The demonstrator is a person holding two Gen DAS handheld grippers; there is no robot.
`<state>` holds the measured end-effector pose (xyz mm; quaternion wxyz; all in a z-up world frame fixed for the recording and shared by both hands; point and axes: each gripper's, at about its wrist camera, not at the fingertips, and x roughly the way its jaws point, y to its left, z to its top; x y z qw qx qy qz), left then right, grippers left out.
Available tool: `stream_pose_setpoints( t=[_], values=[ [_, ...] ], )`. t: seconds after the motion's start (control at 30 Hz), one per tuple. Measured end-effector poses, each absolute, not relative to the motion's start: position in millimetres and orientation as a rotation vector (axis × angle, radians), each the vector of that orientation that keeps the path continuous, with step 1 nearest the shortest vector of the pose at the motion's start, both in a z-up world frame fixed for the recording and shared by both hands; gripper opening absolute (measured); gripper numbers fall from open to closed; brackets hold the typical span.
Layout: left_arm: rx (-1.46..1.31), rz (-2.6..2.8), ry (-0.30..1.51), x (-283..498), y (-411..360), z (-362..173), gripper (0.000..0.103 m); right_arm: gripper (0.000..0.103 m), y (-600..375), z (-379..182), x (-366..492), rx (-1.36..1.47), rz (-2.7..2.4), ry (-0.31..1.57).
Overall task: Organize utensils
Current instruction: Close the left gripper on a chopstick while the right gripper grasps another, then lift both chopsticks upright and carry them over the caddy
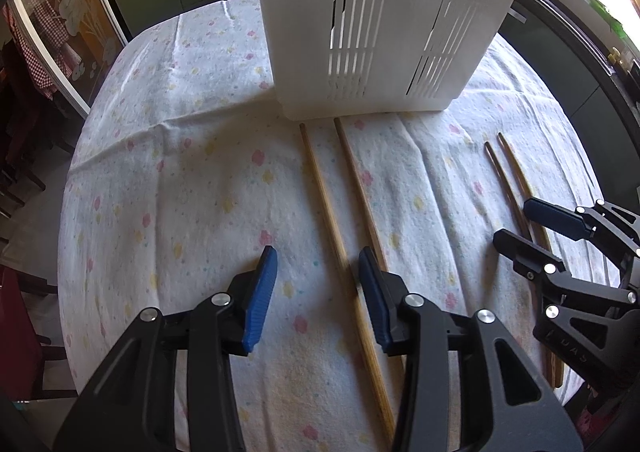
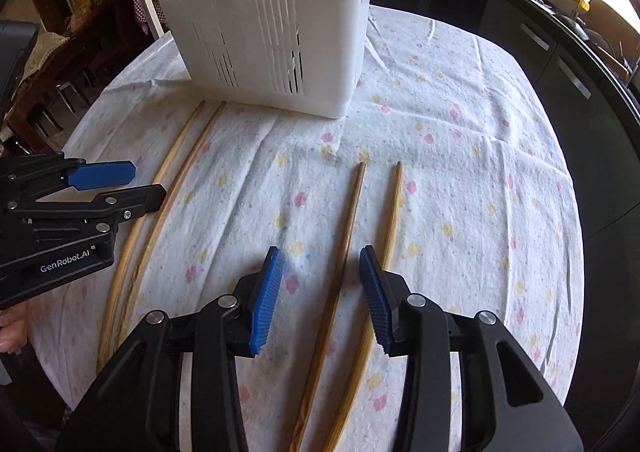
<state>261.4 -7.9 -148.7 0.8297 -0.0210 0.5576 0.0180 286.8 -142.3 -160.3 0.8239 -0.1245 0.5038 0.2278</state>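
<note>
Both grippers, left gripper (image 1: 316,292) and right gripper (image 2: 320,292), gape wide, empty. Chopstick pairs (image 1: 340,220) (image 2: 372,236) lie before the white holder (image 1: 376,32). Risk: thin sticks roll from the pads.

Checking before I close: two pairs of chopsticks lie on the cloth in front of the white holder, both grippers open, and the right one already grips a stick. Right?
Not quite. The right gripper grips nothing: in the right wrist view its open jaws straddle one chopstick lying on the cloth. The rest holds.
</note>
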Motion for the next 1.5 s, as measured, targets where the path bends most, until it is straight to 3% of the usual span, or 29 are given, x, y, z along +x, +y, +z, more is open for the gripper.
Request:
stream_pose_setpoints(
  t=[0.07,0.1,0.23,0.33,0.9,1.5],
  values=[
    [-0.034,0.035,1.178,263.1,-8.7,-148.7,0.039,0.015,-140.1,-160.7,284.6,-0.257,0.504,1.072],
    [-0.032,0.031,1.177,263.8,-9.5,-148.5,0.036,0.010,-139.3,-159.7,282.8,-0.247,0.509,1.075],
    [-0.034,0.017,1.176,267.4,-10.9,-147.5,0.010,0.007,-145.4,-158.6,289.7,-0.173,0.530,1.101],
    [-0.039,0.006,1.179,269.3,-11.4,-147.4,0.007,0.007,-150.7,-153.3,290.2,-0.140,0.534,1.084],
    [-0.066,-0.053,1.018,230.7,-4.3,-75.6,0.006,0.007,-204.5,-64.7,247.6,0.045,0.633,0.904],
    [-0.033,-0.100,0.865,184.7,-9.7,-9.7,0.006,0.007,-207.7,-1.1,211.2,0.058,0.679,0.741]
  ],
)
